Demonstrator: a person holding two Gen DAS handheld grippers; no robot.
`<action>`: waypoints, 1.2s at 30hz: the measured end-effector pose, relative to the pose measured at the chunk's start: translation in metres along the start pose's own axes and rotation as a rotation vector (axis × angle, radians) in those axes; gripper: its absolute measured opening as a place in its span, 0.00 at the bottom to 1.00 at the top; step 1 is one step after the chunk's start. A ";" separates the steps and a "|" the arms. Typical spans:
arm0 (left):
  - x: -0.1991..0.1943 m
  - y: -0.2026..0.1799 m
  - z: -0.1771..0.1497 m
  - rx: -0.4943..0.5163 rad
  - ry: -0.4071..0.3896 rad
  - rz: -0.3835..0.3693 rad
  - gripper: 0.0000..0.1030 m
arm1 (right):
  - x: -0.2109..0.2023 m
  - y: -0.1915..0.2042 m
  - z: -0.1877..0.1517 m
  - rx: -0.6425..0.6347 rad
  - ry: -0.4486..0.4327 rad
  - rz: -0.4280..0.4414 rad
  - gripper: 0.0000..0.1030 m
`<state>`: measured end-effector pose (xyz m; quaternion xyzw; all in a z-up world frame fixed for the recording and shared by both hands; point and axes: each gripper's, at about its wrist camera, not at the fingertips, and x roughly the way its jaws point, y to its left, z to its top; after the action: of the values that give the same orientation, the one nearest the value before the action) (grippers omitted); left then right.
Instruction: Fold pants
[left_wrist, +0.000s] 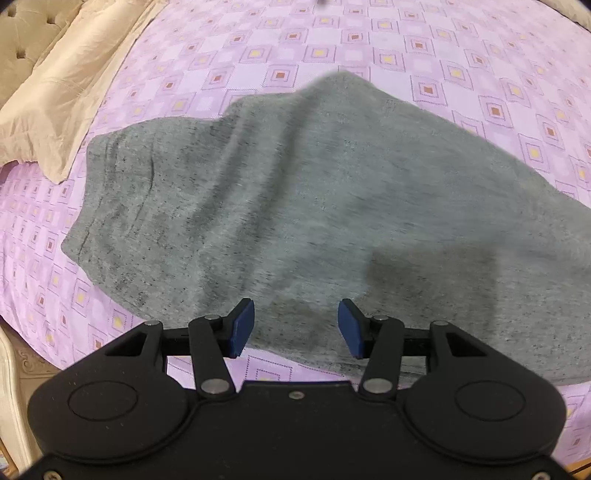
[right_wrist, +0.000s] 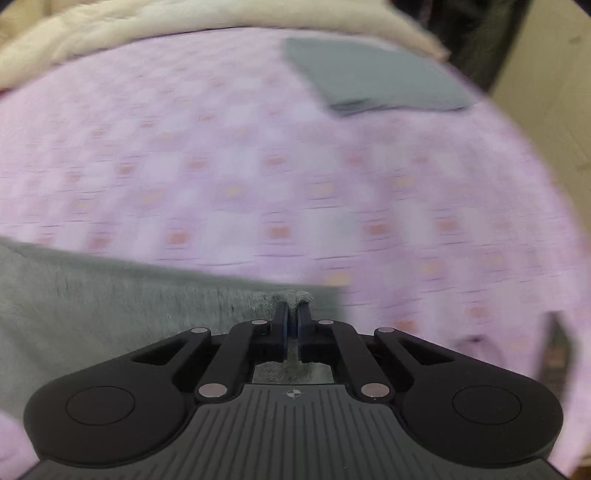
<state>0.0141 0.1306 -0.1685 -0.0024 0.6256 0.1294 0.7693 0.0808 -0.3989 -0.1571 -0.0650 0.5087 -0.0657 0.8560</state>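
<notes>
I've got the pants (left_wrist: 295, 206) spread on the bed: heather-grey knit w/ darker flecks, soft and a bit rumpled, long shallow creases running diagonally across the middle. In the left wrist view they lie slantwise, one end toward the upper left showing a curved seam line, the other running off toward the lower right. Fabric looks doubled over, mostly flat. In the right wrist view the grey cloth sits at lower left, its straight edge crossing the frame, and a small bunch of that edge is pinched up into a raised fold. View's blurred, so finer detail I can't tell.
</notes>
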 end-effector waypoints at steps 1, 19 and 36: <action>0.002 0.000 0.000 -0.001 0.001 -0.001 0.55 | 0.007 -0.007 -0.004 0.023 0.032 -0.042 0.03; 0.024 -0.003 -0.013 0.085 0.133 -0.053 0.51 | -0.052 0.061 0.004 -0.116 -0.135 0.141 0.09; 0.005 0.056 -0.028 0.111 0.051 -0.136 0.52 | -0.084 0.327 -0.063 -0.867 -0.085 0.689 0.15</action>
<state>-0.0229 0.1814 -0.1708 -0.0056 0.6496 0.0417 0.7591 0.0002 -0.0657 -0.1727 -0.2438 0.4460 0.4360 0.7427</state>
